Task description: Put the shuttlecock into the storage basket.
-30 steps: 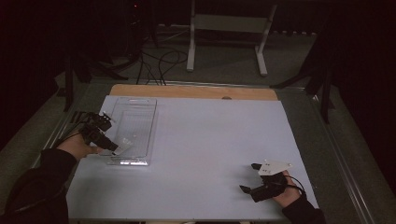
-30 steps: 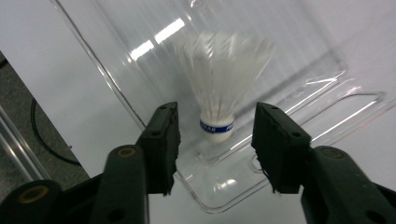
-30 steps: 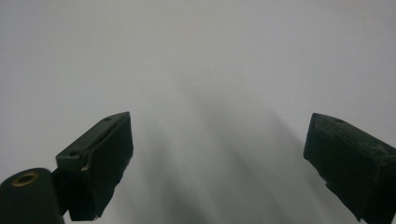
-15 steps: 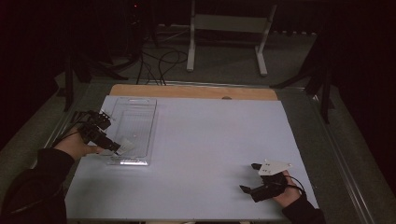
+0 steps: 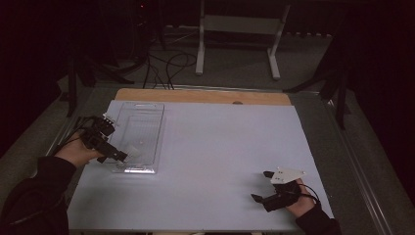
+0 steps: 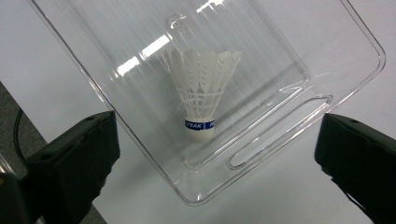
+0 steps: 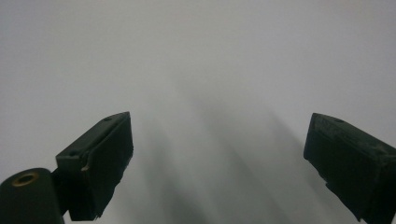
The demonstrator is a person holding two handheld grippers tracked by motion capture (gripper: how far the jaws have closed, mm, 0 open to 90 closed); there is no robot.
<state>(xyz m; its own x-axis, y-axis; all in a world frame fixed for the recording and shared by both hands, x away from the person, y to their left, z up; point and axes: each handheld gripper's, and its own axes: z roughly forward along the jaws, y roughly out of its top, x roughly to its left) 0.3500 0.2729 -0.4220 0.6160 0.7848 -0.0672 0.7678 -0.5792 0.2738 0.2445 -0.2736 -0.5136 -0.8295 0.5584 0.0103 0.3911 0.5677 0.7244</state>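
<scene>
We held left gripper (image 6: 205,154) fingers apart over shuttlecock (image 6: 201,95) in clear tray (image 6: 327,100), likely lining up grasp; right gripper (image 5: 264,188) idle, fingers apart, on desk (image 5: 220,147).

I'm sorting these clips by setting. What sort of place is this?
Probably a lab or studio set up for recording: a white table in a dark room, cables on the floor, a metal stand behind.
</scene>
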